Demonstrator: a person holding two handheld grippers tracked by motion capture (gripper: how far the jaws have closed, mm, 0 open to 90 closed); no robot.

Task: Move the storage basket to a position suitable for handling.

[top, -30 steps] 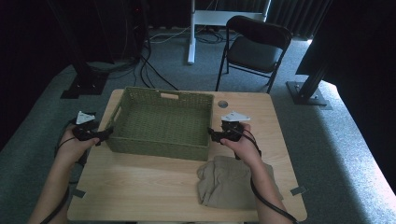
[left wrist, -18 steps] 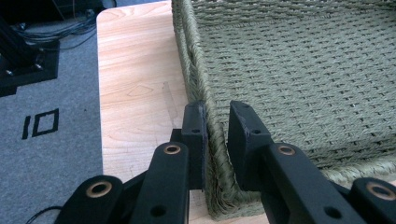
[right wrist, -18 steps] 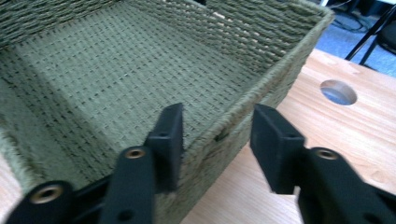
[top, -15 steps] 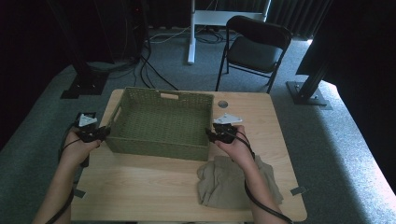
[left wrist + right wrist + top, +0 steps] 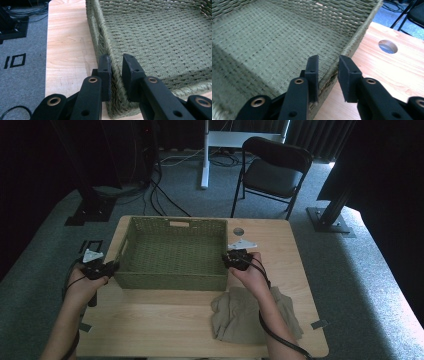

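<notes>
A green woven basket [image 5: 172, 252] stands on the wooden table [image 5: 150, 320]. My left gripper [image 5: 107, 268] is at its left wall. In the left gripper view, the gripper [image 5: 116, 58] has one jaw outside and one inside the basket [image 5: 160, 37] and is shut tight on the rim. My right gripper [image 5: 231, 260] is at the right wall. In the right gripper view, the gripper [image 5: 328, 60] straddles the rim of the basket [image 5: 262, 37] with wider-set jaws, a gap showing on the outer side. The basket holds nothing.
A crumpled khaki cloth [image 5: 250, 315] lies on the table in front of the basket, under the right forearm. A round hole [image 5: 238, 231] is in the tabletop behind the right gripper. A black folding chair [image 5: 275, 170] stands beyond the table.
Both grippers moved inward onto the basket's side walls. The left jaws have closed on the left rim, and the right jaws have slid over the right rim.
</notes>
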